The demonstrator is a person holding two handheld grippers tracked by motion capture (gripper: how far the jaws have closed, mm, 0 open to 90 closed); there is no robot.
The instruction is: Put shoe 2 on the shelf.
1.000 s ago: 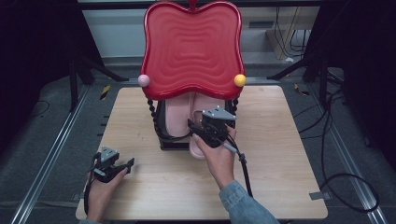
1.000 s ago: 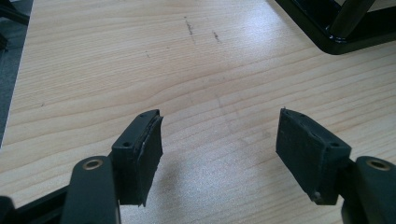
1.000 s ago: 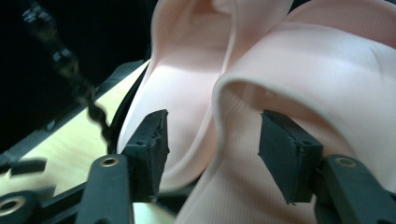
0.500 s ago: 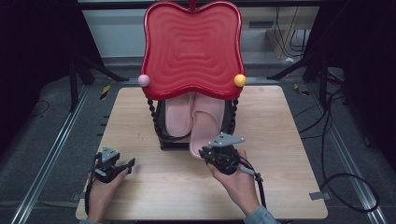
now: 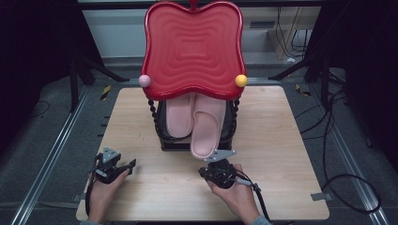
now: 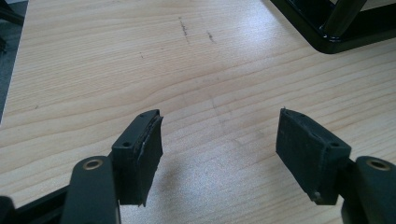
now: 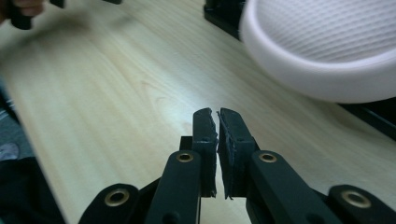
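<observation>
On a pale wooden table (image 5: 281, 140), a black shoe rack (image 5: 164, 140) with a wavy red top panel (image 5: 193, 47) stands at the middle of the far half, and everything here is placed relative to it. Well to the near left of the rack, the left gripper (image 5: 123, 167) rests low over bare wood in the person's left hand (image 5: 101, 190); in the left gripper view its jaws stand wide apart with nothing between them, and a corner of the rack's black base (image 6: 327, 37) shows far off at the upper right. Inside the rack, two pink slippers lie side by side: the left slipper (image 5: 178, 117) sits fully on the shelf, while the right slipper (image 5: 206, 129) has its long axis running front to back, its rounded end hanging out past the rack's front edge toward the person. Just in front of that end, the right gripper (image 5: 202, 171) is held in the right hand (image 5: 234, 192); in the right gripper view its jaws are pressed together, holding nothing, with the slipper's white rim (image 7: 317, 70) looming up and to the right. The protruding slipper lies just ahead of the right gripper, plainly the nearer hand; the left is well apart.
</observation>
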